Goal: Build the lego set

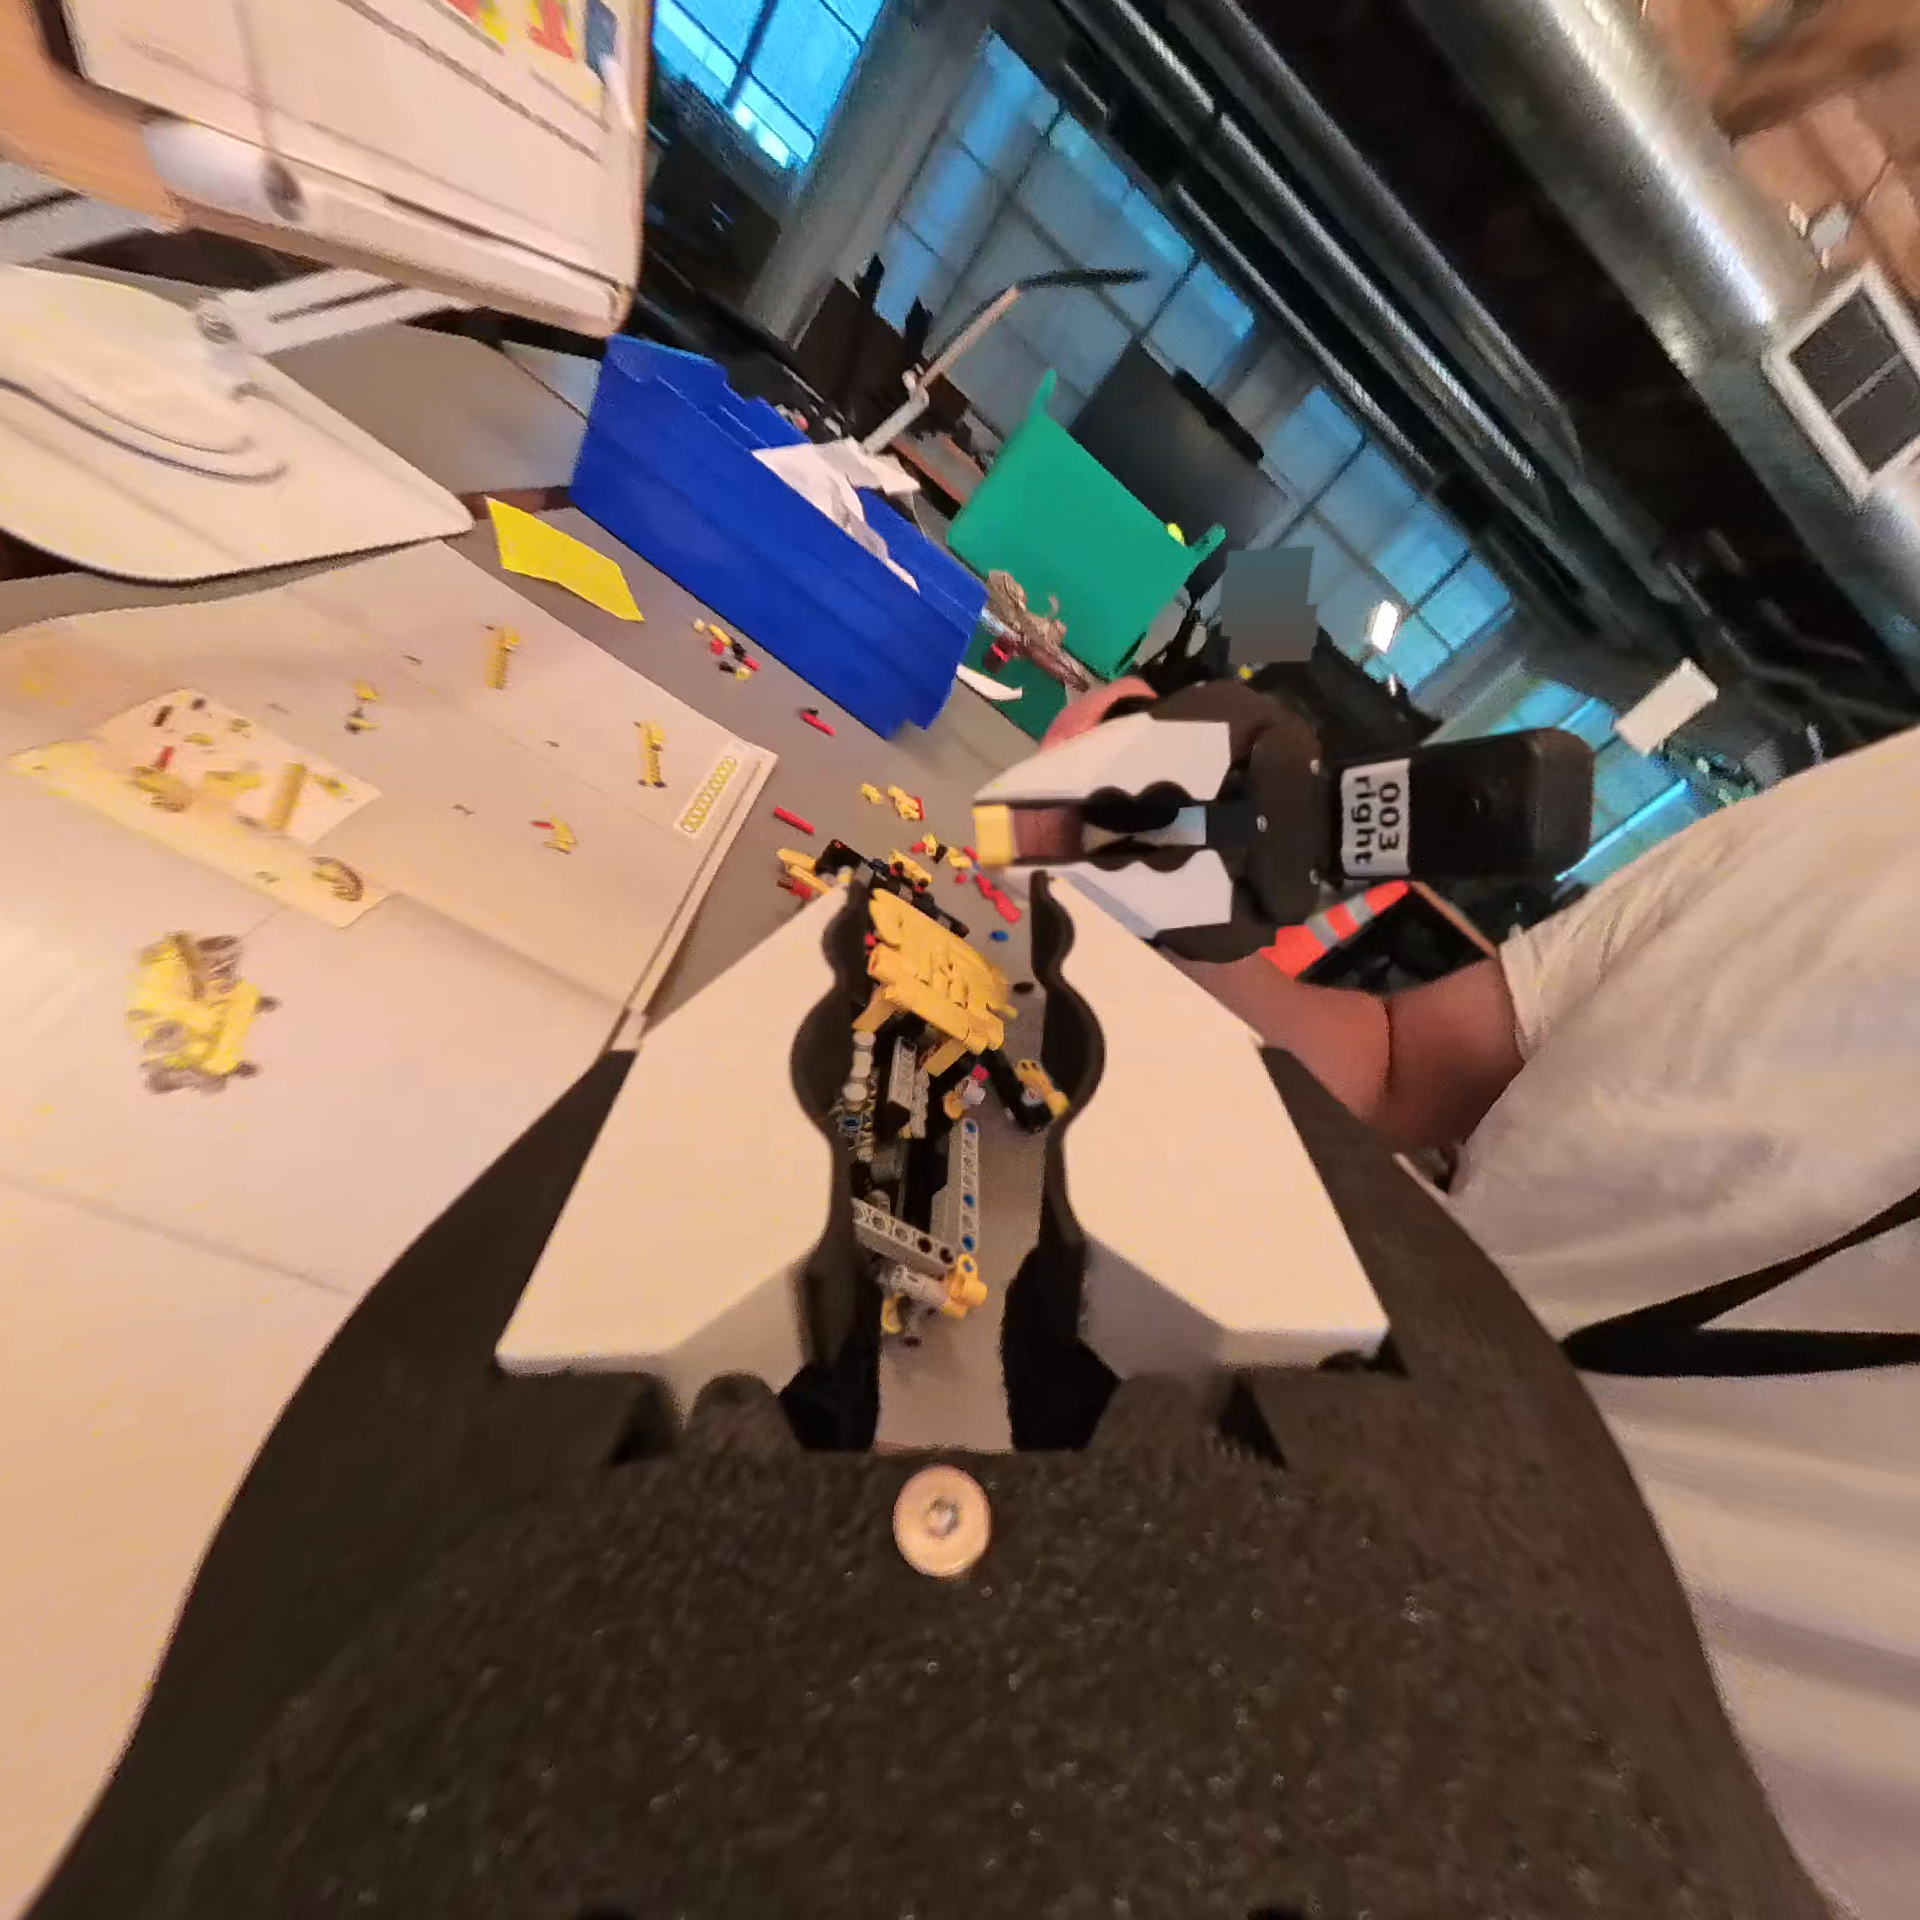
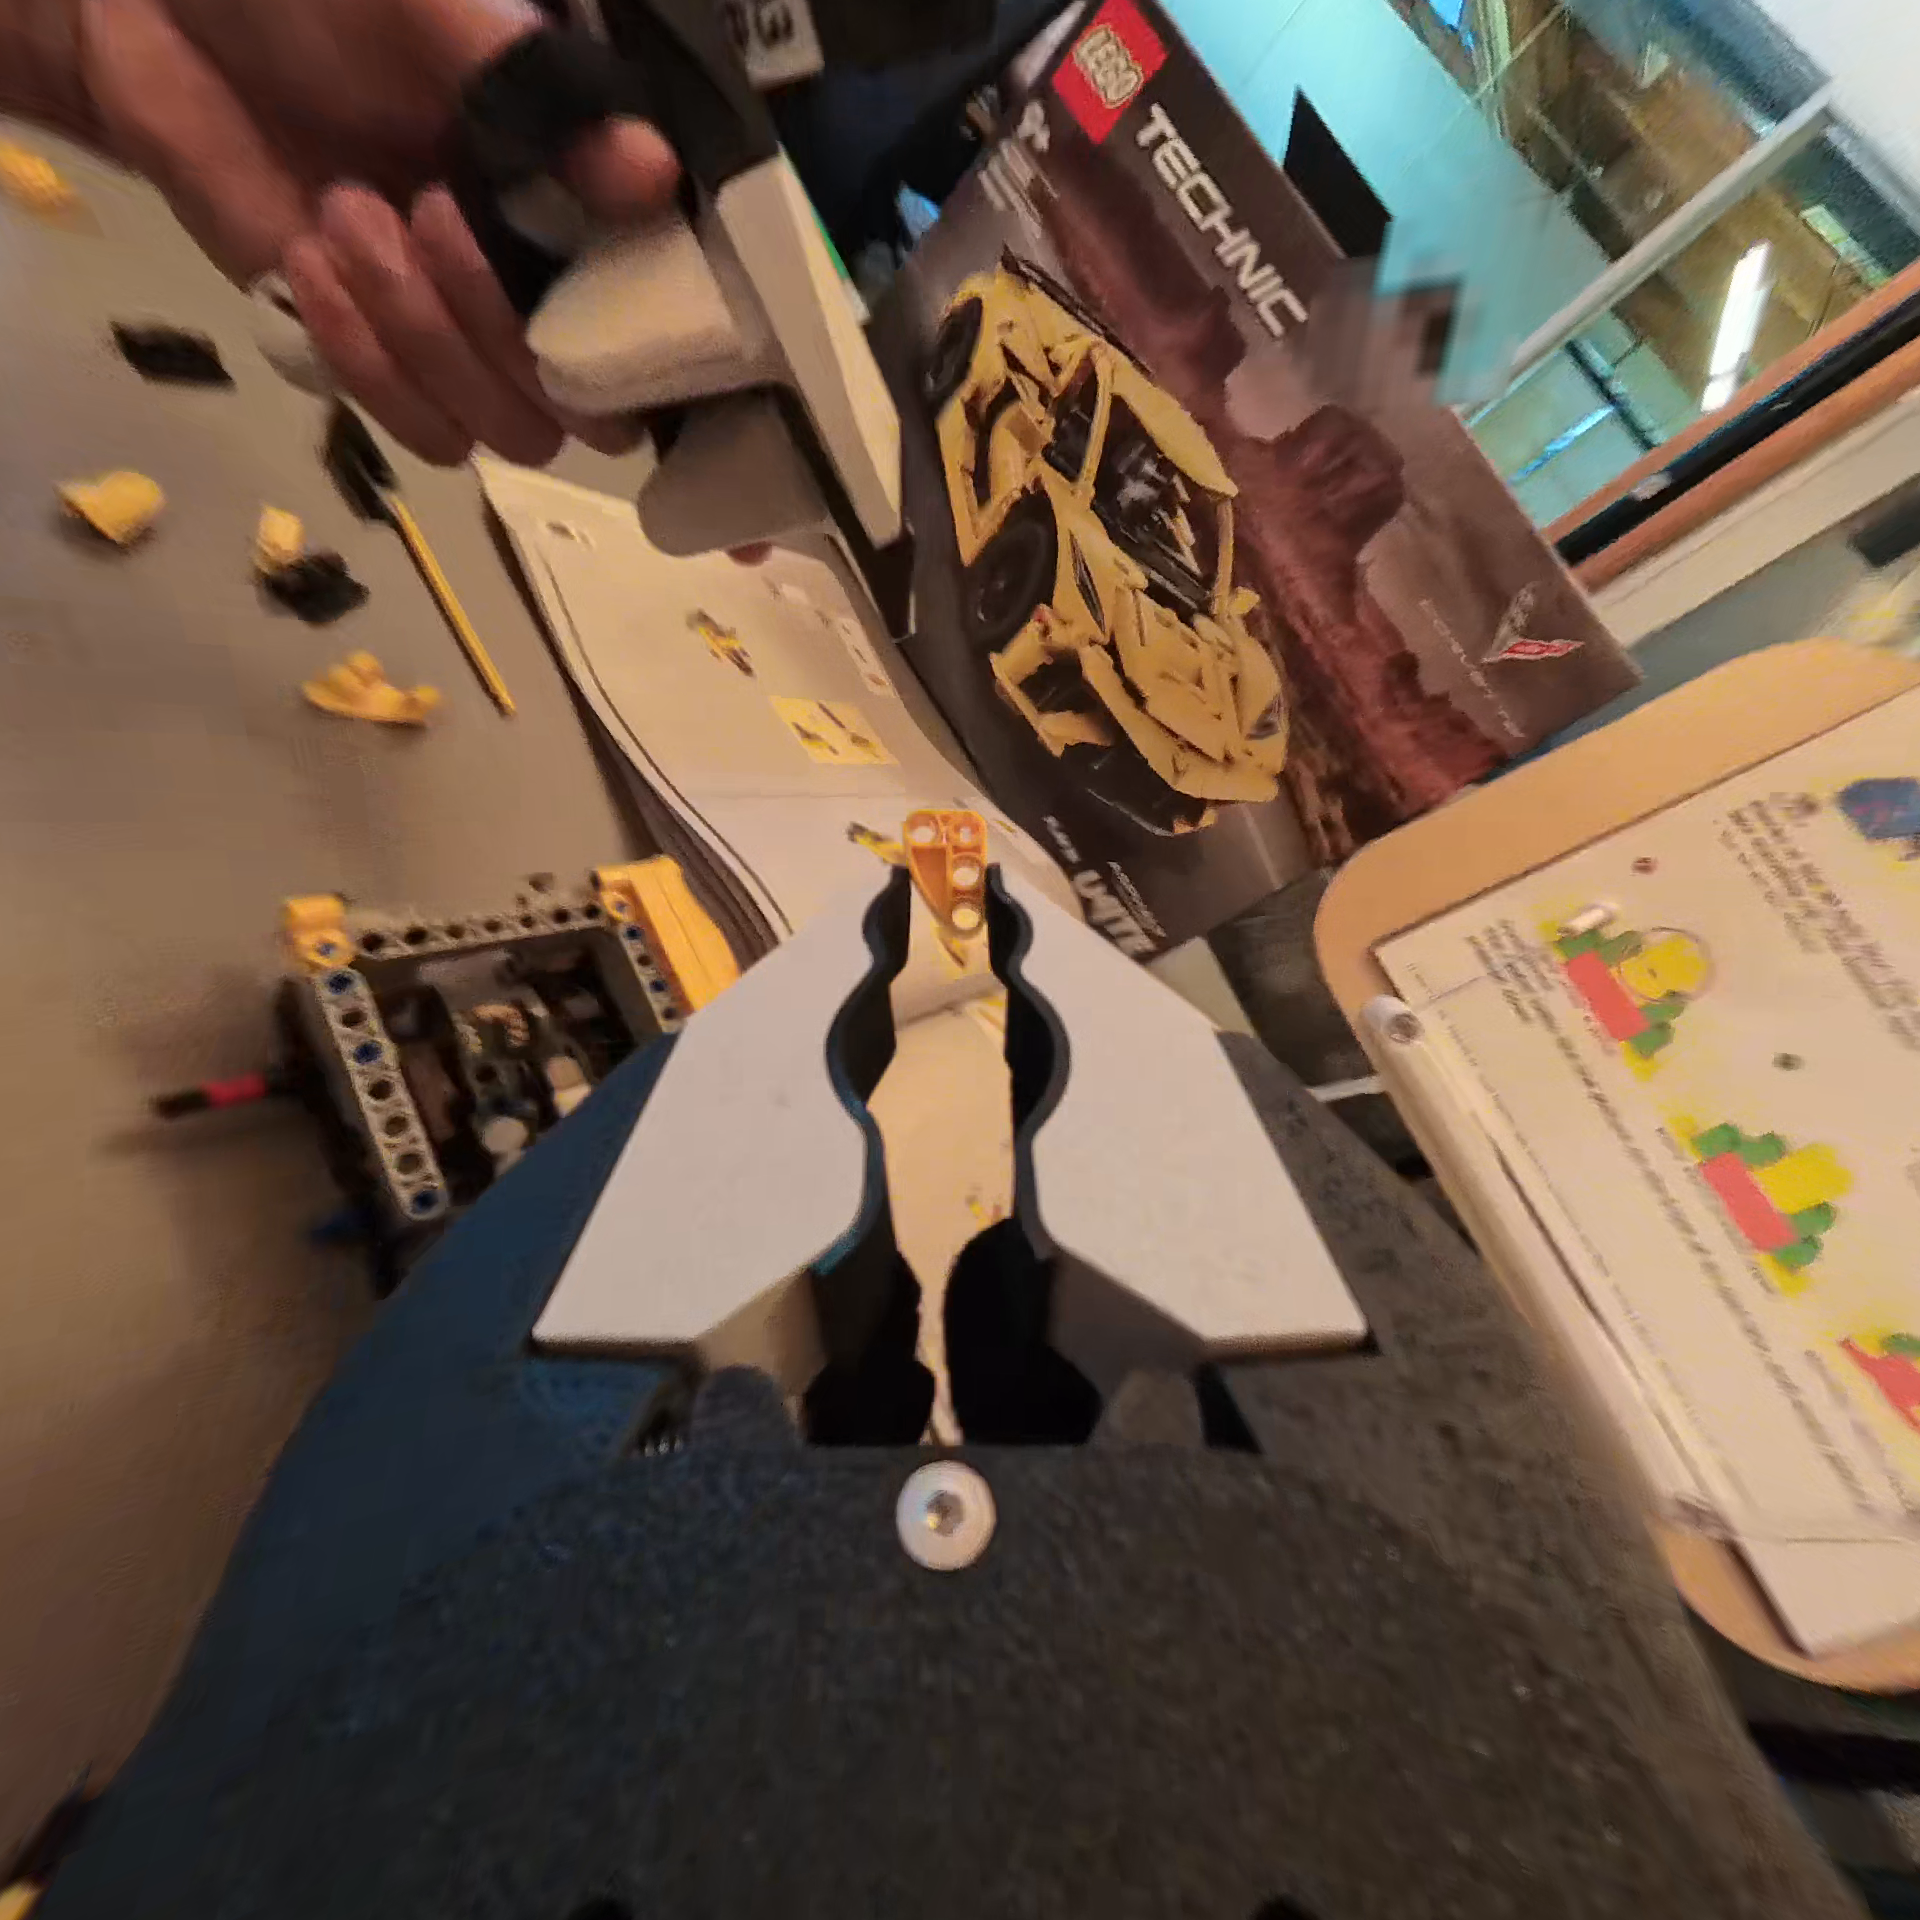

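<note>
The partly built yellow, grey and black car model (image 1: 935, 1049) lies on the grey table; it shows through the gap of my left gripper (image 1: 940, 894), which is open and hovers above it without touching. In the right wrist view the model's grey frame (image 2: 416, 1049) sits at the left, with the left gripper (image 2: 821, 520) held by a hand above and beyond it. My right gripper (image 2: 943, 883) is shut on a small yellow pin-hole piece (image 2: 951, 868) that sticks out past its tips. In the left wrist view the right gripper (image 1: 987, 831) holds that piece (image 1: 995, 836) just right of the model.
An open instruction booklet (image 1: 364, 831) lies left of the model. Loose yellow, red and black pieces (image 1: 914, 821) are scattered beyond it. A blue bin (image 1: 769, 540) and a green bin (image 1: 1070, 551) stand farther back. The set's box (image 2: 1195, 520) and a clipboard with a sheet (image 2: 1662, 1143) are to the right. Some 6 centimeters of space lies between my two pairs of fingers.
</note>
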`<state>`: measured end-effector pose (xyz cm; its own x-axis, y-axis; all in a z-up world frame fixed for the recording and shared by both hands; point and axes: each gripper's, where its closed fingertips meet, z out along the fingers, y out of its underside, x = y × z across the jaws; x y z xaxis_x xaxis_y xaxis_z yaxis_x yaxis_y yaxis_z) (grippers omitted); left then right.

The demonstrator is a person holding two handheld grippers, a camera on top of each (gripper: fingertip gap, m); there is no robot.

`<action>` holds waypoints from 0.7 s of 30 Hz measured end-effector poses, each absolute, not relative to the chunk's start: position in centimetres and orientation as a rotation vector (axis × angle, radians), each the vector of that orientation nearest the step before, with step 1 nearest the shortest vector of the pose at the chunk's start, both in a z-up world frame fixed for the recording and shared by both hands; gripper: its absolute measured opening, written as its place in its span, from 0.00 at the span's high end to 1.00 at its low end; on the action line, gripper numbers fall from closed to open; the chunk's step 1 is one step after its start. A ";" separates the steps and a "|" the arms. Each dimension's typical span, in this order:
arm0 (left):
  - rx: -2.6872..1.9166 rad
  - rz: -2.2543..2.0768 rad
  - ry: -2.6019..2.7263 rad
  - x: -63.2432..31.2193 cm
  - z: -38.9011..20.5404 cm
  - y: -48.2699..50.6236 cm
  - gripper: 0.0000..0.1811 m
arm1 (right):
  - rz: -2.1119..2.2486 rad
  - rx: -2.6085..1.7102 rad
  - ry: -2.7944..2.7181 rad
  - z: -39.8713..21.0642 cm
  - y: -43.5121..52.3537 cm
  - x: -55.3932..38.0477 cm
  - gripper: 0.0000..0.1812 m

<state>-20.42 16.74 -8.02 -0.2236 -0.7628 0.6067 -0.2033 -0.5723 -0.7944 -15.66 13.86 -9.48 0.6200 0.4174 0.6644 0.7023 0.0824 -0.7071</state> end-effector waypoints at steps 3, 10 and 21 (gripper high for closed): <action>-1.611 -1.876 1.237 -19.0 -8.5 14.9 0.82 | -0.354 -1.508 -1.005 -10.1 13.0 -16.2 0.93; -1.618 -1.849 1.352 -17.0 -9.5 13.0 0.82 | -0.379 -1.429 -0.983 -9.8 12.0 -17.1 0.93; -1.572 -1.818 1.425 -15.4 -9.5 11.3 0.90 | -0.583 -1.366 -1.007 -9.8 12.4 -16.0 0.93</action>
